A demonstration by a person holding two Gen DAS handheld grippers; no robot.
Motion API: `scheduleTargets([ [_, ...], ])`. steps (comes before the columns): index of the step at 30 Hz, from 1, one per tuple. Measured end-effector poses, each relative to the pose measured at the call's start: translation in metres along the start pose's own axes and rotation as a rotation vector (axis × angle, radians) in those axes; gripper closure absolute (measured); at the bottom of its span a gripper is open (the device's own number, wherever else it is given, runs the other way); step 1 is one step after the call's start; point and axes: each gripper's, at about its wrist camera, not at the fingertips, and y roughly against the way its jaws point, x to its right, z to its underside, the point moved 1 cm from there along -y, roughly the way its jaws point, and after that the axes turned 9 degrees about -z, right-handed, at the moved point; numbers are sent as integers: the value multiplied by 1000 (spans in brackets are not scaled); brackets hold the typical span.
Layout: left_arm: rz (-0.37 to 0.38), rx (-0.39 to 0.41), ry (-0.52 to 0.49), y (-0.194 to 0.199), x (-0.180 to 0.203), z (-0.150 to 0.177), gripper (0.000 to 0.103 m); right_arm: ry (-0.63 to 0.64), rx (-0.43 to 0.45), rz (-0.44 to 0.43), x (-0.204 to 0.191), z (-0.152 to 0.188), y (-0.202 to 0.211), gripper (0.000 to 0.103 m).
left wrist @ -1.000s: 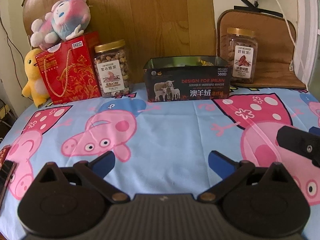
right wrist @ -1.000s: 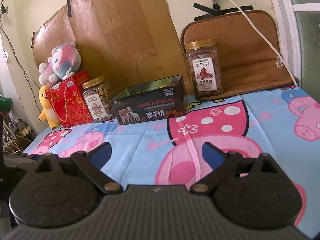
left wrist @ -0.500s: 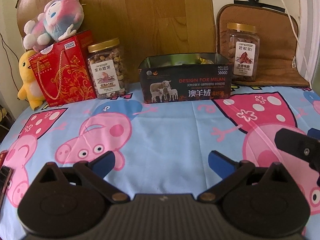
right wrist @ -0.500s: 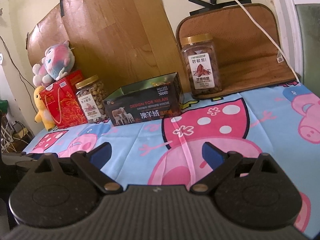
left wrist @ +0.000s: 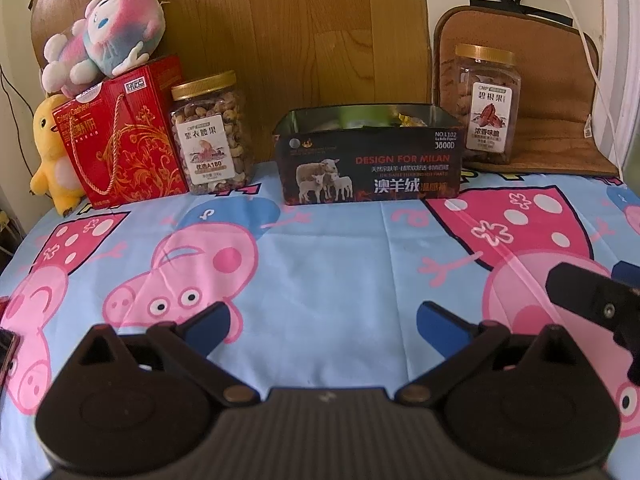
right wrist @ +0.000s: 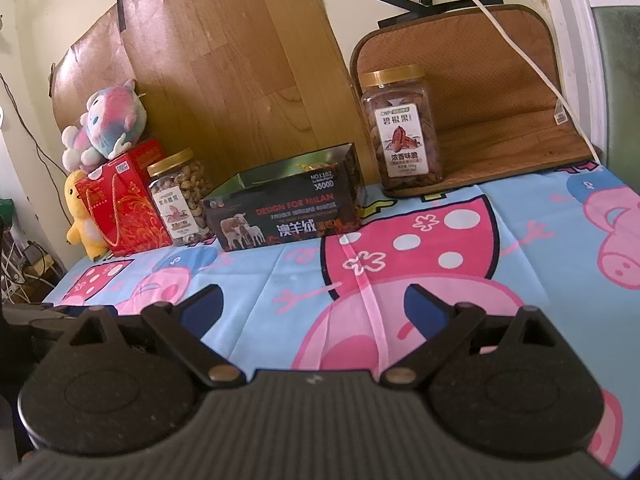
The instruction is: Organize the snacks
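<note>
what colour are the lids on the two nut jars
Both are gold: the cashew jar's lid and the pecan jar's lid. The left wrist view shows them best.

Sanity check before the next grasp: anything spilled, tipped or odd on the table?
Nothing spilled or tipped. Both nut jars, cashew jar and pecan jar, stand upright with lids on. The tin box sits open and level. Only quirk: the plush toy is perched atop the red gift box.
</note>
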Motion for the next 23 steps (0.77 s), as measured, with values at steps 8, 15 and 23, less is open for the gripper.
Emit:
scheduleTargets([
  [8,8,-3,7,-1,0,-1,0,2,0,0,-1,1,-1,4],
  [15,21,-16,21,-3,-4,-2,0,7,-1,3,-2,1,-1,4],
  [23,69,11,25,-1,-8,-4,0,24,-4,3,-4,0,-4,4],
])
